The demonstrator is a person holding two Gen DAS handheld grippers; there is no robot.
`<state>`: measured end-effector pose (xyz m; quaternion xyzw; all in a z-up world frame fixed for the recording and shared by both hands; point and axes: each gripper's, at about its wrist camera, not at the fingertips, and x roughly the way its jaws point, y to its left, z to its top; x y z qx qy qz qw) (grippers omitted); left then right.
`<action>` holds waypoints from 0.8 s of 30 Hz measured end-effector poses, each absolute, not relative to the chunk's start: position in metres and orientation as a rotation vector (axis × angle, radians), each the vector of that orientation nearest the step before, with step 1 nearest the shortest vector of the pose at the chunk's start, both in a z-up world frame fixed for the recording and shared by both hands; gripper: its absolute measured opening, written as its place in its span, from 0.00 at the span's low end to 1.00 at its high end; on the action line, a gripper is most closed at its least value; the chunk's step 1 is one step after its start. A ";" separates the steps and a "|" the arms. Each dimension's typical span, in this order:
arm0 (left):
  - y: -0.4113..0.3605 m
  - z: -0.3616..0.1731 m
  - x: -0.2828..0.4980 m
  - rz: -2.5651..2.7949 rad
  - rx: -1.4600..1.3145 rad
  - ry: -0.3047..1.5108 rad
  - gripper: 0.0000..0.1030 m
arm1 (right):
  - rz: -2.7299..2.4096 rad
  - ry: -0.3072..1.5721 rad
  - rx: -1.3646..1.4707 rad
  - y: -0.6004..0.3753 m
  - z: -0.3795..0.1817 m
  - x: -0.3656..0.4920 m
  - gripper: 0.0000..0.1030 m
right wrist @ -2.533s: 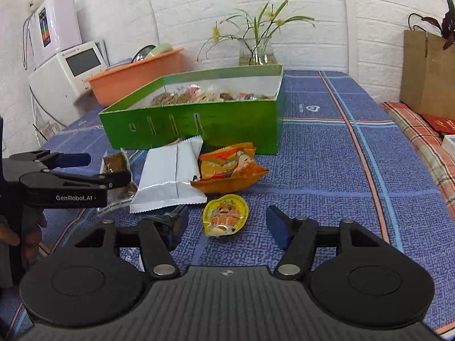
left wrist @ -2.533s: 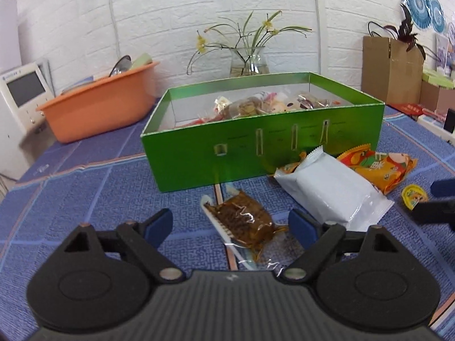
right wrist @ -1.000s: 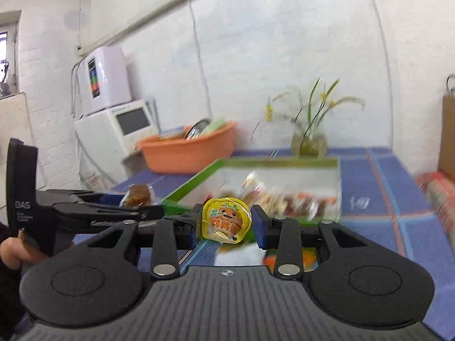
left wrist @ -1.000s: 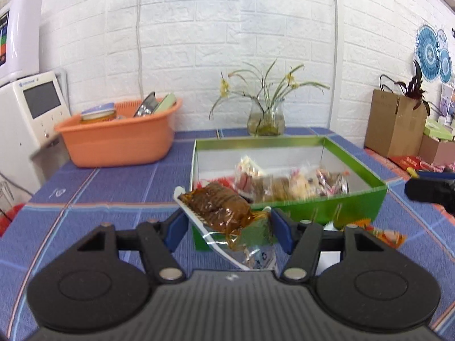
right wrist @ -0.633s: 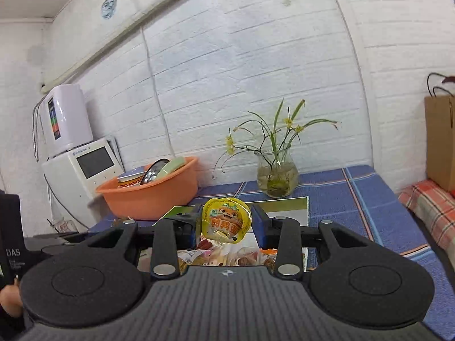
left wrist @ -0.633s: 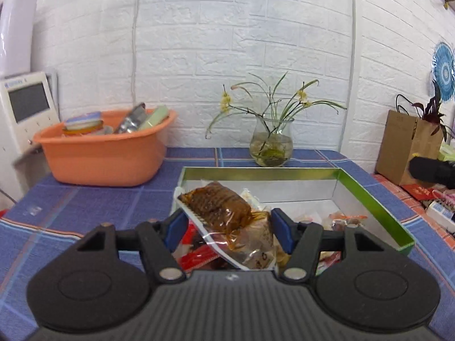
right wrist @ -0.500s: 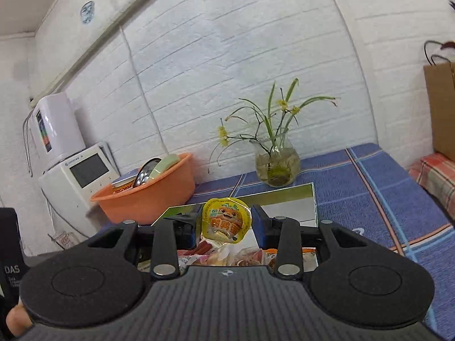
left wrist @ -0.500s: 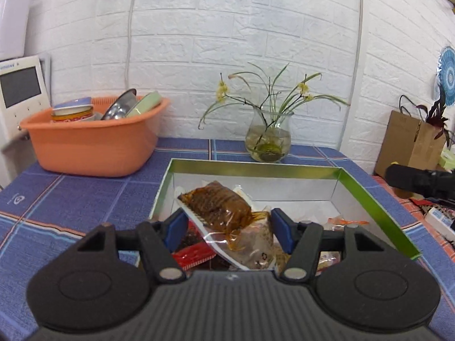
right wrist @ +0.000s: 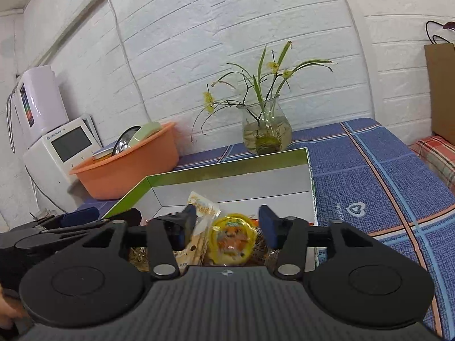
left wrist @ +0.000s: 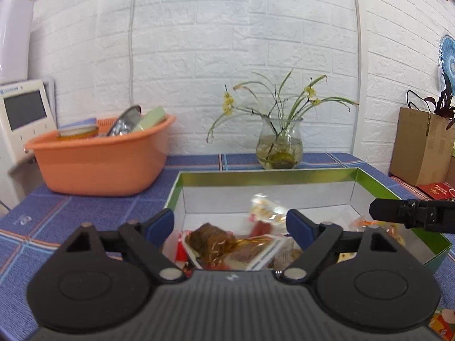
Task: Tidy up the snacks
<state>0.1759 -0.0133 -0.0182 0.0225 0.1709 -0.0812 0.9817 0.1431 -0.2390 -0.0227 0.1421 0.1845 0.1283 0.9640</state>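
The green box with a silvery inside holds several wrapped snacks. My left gripper hovers over its near end, jaws opening. The clear packet of brown snack lies loose below and between the blue pads, touching neither. My right gripper hangs over the same green box, jaws opening too. The yellow jelly cup sits on the heap beneath it, free of both pads. Each gripper shows in the other's view: the right gripper at the right edge, the left gripper at the left.
An orange basin with dishes stands behind the box on the left, beside a white appliance. A glass vase of flowers is close behind the box's far wall. A brown paper bag stands at the right.
Both grippers carried their snacks from the table to over the box. Their jaws have now spread, and the brown packet and the jelly cup have dropped out onto the snacks inside.
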 end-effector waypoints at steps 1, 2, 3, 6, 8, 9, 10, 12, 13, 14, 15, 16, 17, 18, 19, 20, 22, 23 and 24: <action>-0.014 -0.016 0.174 -0.156 0.060 0.335 0.87 | 0.264 0.367 0.302 -0.241 -0.022 0.142 1.00; -0.015 -0.014 0.171 -0.151 0.071 0.327 0.89 | 0.270 0.357 0.312 -0.243 -0.019 0.141 1.00; -0.016 -0.011 0.168 -0.148 0.080 0.323 0.89 | 0.278 0.346 0.313 -0.245 -0.017 0.139 1.00; -0.019 -0.003 0.154 -0.161 0.112 0.301 0.89 | 0.303 0.303 0.292 -0.248 -0.005 0.129 1.00; -0.023 0.001 0.143 -0.178 0.136 0.289 0.89 | 0.324 0.293 0.266 -0.248 0.004 0.122 0.96; -0.024 0.003 0.136 -0.191 0.152 0.286 0.89 | 0.333 0.291 0.255 -0.248 0.008 0.118 0.94; -0.026 0.003 0.129 -0.205 0.169 0.284 0.89 | 0.345 0.291 0.244 -0.248 0.011 0.113 0.91; -0.027 0.002 0.113 -0.261 0.196 0.289 0.89 | 0.376 0.303 0.220 -0.250 0.016 0.099 0.86; -0.029 0.001 0.102 -0.297 0.209 0.291 0.89 | 0.389 0.314 0.210 -0.251 0.016 0.091 0.85; -0.031 -0.001 0.093 -0.337 0.222 0.292 0.89 | 0.396 0.337 0.191 -0.251 0.016 0.083 0.81; -0.032 -0.002 0.086 -0.376 0.229 0.296 0.89 | 0.388 0.356 0.179 -0.252 0.015 0.076 0.81; -0.036 -0.005 0.077 -0.428 0.233 0.300 0.89 | 0.373 0.377 0.168 -0.254 0.012 0.068 0.81; -0.039 -0.008 0.071 -0.485 0.231 0.308 0.89 | 0.352 0.397 0.159 -0.256 0.008 0.061 0.79; -0.042 -0.011 0.067 -0.546 0.230 0.321 0.89 | 0.330 0.416 0.159 -0.259 0.003 0.055 0.79; -0.048 -0.015 0.064 -0.594 0.234 0.337 0.89 | 0.307 0.437 0.165 -0.263 -0.003 0.050 0.79; -0.054 -0.019 0.063 -0.624 0.241 0.351 0.89 | 0.273 0.471 0.178 -0.267 -0.010 0.047 0.79; -0.070 -0.029 0.061 -0.659 0.279 0.357 0.89 | 0.220 0.540 0.220 -0.275 -0.025 0.047 0.79; -0.078 -0.034 0.062 -0.666 0.294 0.359 0.89 | 0.208 0.577 0.257 -0.279 -0.033 0.048 0.79; -0.086 -0.038 0.063 -0.679 0.311 0.364 0.89 | 0.207 0.620 0.299 -0.282 -0.041 0.052 0.79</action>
